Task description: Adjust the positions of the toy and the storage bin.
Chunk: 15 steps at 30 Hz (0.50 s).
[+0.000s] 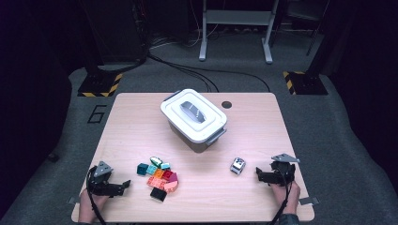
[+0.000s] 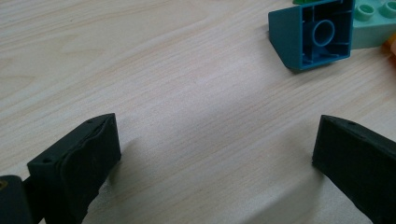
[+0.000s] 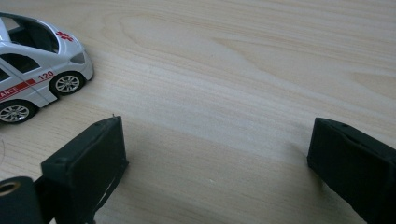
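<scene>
My right hand-held gripper (image 1: pixel 261 174) rests low on the bench (image 1: pixel 141 117), jaws spread with nothing between them, and the toy car (image 1: pixel 238 165) sits just beside it, toward my left and a little farther out, its long axis angled away from me. My left hand-held gripper (image 1: pixel 123 185), also spread and empty, lies near the pile of bricks (image 1: pixel 159 176). The lidded white box (image 1: pixel 194 115) stands mid-bench; beyond lies grey floor and dark room.
</scene>
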{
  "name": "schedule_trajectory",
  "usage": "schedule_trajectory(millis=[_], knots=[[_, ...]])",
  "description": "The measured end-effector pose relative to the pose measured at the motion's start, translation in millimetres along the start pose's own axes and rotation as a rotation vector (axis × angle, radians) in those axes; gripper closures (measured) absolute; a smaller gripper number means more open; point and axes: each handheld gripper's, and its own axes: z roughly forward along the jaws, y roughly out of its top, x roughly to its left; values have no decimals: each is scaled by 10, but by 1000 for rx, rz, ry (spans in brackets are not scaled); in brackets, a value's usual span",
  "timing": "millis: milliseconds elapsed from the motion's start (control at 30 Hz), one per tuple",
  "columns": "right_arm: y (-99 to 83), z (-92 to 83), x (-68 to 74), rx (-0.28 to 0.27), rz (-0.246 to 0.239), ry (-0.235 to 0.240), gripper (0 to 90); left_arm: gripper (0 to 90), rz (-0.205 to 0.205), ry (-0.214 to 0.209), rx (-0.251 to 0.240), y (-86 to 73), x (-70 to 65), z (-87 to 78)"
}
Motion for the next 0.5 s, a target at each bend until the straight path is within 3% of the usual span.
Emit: schedule_trajectory(millis=[500], knots=[[25, 12, -5, 7, 22, -11, 40, 9, 0, 1, -2, -1, 0, 0]])
